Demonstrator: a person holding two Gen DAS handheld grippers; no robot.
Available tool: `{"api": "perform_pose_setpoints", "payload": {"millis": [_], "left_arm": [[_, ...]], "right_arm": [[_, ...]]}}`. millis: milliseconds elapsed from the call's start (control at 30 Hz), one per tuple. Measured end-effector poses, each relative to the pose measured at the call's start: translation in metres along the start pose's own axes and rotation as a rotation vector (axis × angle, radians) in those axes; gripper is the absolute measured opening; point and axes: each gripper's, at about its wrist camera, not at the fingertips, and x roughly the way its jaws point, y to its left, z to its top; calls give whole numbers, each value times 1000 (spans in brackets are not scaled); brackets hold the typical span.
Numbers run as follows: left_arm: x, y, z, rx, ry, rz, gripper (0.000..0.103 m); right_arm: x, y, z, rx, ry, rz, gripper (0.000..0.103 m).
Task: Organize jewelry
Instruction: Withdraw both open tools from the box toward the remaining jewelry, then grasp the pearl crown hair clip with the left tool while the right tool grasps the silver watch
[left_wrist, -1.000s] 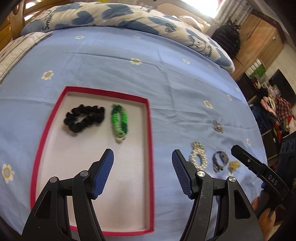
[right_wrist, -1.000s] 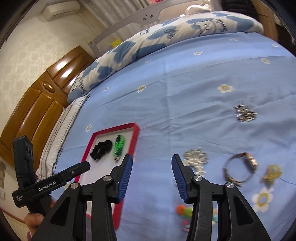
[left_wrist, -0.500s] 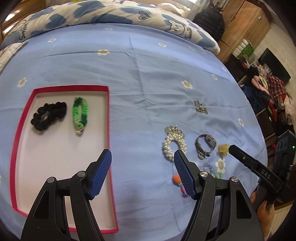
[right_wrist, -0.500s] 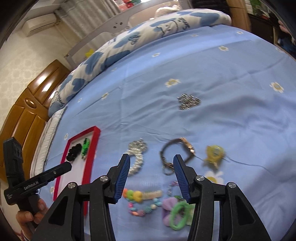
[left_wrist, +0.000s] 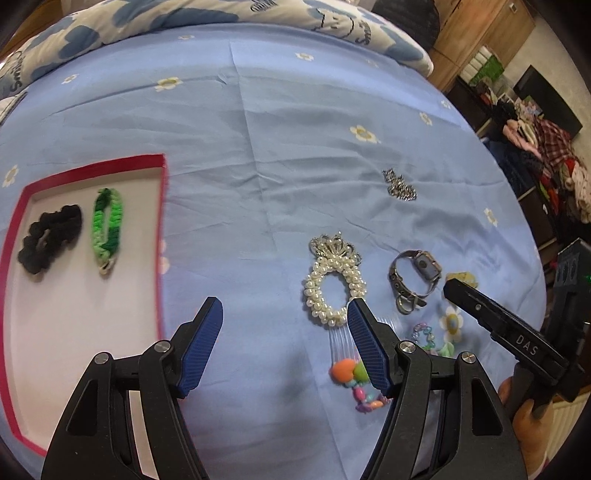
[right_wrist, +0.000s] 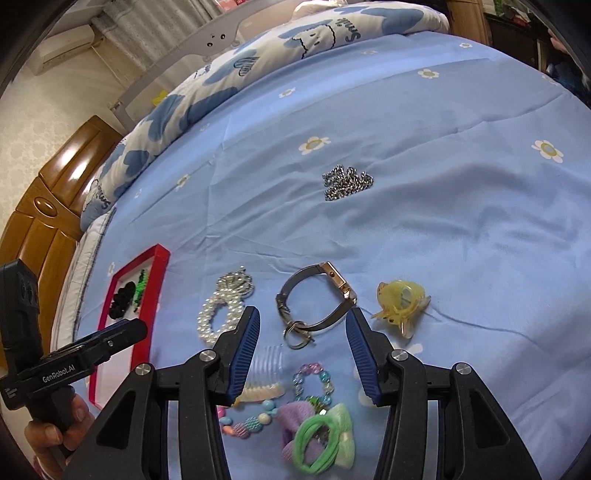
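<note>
Both sets of blue fingers stand apart w/ nothing between them: my left gripper (left_wrist: 285, 345) hangs wide over bare blue bedsheet (left_wrist: 277, 155), my right gripper (right_wrist: 303, 349) a bit narrower, jaws framing the watch (right_wrist: 317, 301) from above, not touching it.

Red-rimmed tray (left_wrist: 162, 206) sits at far left on the sheet; black scrunchie (left_wrist: 50, 238) & green braided band (left_wrist: 107, 225) already lie in it, side by side.

Loose on the sheet, right of tray: pearl bracelet w/ crown charm (left_wrist: 334, 280), watch beside it, yellow claw clip (right_wrist: 400, 302) past that, silver chain (right_wrist: 345, 181) well apart farther back. Nearer me: clear comb, bead strings, purple & green hair ties.

Step, as I judge it: picking the next piece. Next move prob. needs right gripper lowered onto the watch band, closed, then carried to the tray.
</note>
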Motion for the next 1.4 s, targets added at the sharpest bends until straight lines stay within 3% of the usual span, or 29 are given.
{"api": "perform_pose_setpoints", "payload": {"millis": [533, 633, 733, 800, 833, 867, 1400], "left_arm": [[63, -19, 13, 69, 93, 36, 69], [67, -24, 13, 106, 92, 63, 55], [69, -27, 14, 141, 90, 78, 39], [69, -28, 15, 155, 92, 68, 13], [70, -28, 15, 157, 94, 57, 12], [69, -28, 15, 158, 93, 52, 12], [4, -4, 14, 82, -32, -40, 11]], "right_arm": [[43, -10, 14, -55, 68, -52, 49], [46, -10, 16, -71, 68, -59, 49], [49, -8, 16, -92, 68, -82, 35], [50, -9, 16, -93, 67, -92, 24], [49, -11, 16, -92, 67, -96, 16], [49, -11, 16, -89, 67, -93, 15], [22, 20, 18, -95, 19, -8, 14]]}}
